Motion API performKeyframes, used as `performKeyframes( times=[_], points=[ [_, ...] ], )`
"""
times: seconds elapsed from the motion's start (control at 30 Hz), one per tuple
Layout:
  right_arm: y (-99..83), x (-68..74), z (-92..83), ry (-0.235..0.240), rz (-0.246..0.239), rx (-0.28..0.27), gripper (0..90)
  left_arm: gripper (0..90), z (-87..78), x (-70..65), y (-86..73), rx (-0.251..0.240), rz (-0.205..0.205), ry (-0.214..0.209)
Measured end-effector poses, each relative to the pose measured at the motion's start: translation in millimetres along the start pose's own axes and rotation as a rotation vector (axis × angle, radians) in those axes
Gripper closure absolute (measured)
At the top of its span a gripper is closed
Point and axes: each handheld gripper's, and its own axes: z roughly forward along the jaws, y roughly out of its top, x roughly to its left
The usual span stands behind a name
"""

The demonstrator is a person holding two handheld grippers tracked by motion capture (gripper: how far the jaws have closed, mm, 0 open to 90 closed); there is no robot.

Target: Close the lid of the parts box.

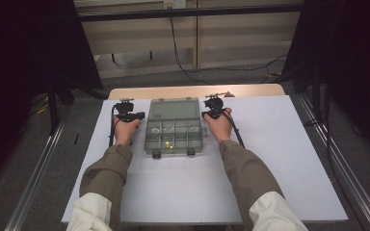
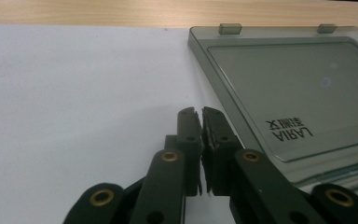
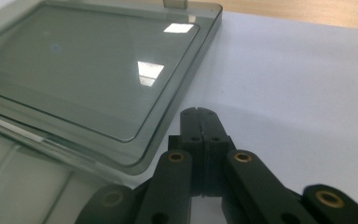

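Note:
A smoky clear compartment box [image 1: 173, 137] lies open in the middle of the white board [image 1: 279, 144], its lid [image 1: 173, 109] folded flat toward the far side. A few small yellow pieces [image 1: 167, 143] sit in a front compartment. My left gripper [image 1: 124, 102] rests on the board just left of the lid; in the left gripper view it [image 2: 201, 112] is shut with nothing between the jaws, beside the lid's edge [image 2: 214, 79]. My right gripper [image 1: 215, 98] rests just right of the lid, also [image 3: 199, 112] shut and empty, close to the lid's corner [image 3: 186, 79].
Two dark latches [image 1: 156, 154] stick out from the box's near edge. A wooden table edge [image 1: 197, 90] shows beyond the board. Cables trail from both grippers. Dark curtains and stands flank the table, with metal rails on the floor at both sides.

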Motion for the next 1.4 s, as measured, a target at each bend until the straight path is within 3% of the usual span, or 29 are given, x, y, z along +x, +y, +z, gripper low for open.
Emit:
performKeyframes(
  times=[0.07, 0.37, 0.43, 0.67, 0.83, 1.07, 1.23, 1.4],
  points=[
    [-0.2, -0.8, 4.4, 0.002, 0.002, 0.006, 90.0, 86.9, 4.9, -0.5, -0.1, 0.000, -0.018, -0.013],
    [7.3, 0.6, 13.0, -0.011, -0.012, -0.001, 90.0, 87.8, 19.2, -1.0, 3.4, 0.008, -0.029, -0.004],
    [7.2, 1.6, 13.2, -0.013, -0.020, 0.002, 90.0, 87.9, 20.9, -3.7, 2.9, 0.012, -0.039, -0.030],
    [4.7, 3.9, 10.1, -0.018, -0.019, 0.007, 90.0, 90.0, 17.5, -7.7, 2.6, 0.034, -0.025, -0.015],
    [5.2, 1.5, 8.3, 0.006, -0.003, 0.024, 90.0, 90.0, 16.3, -9.8, 3.7, 0.045, -0.031, -0.004],
    [8.0, -1.9, 14.3, 0.007, 0.023, -0.005, 90.0, 90.0, 20.4, -9.4, 6.0, 0.039, -0.046, 0.008],
    [11.7, -4.1, 19.5, 0.003, 0.032, -0.020, 90.0, 90.0, 26.6, -10.3, 11.9, 0.041, -0.022, 0.038],
    [15.4, -6.5, 25.2, 0.001, 0.043, -0.036, 90.0, 90.0, 31.0, -10.1, 15.8, 0.048, -0.030, 0.046]
  ],
)
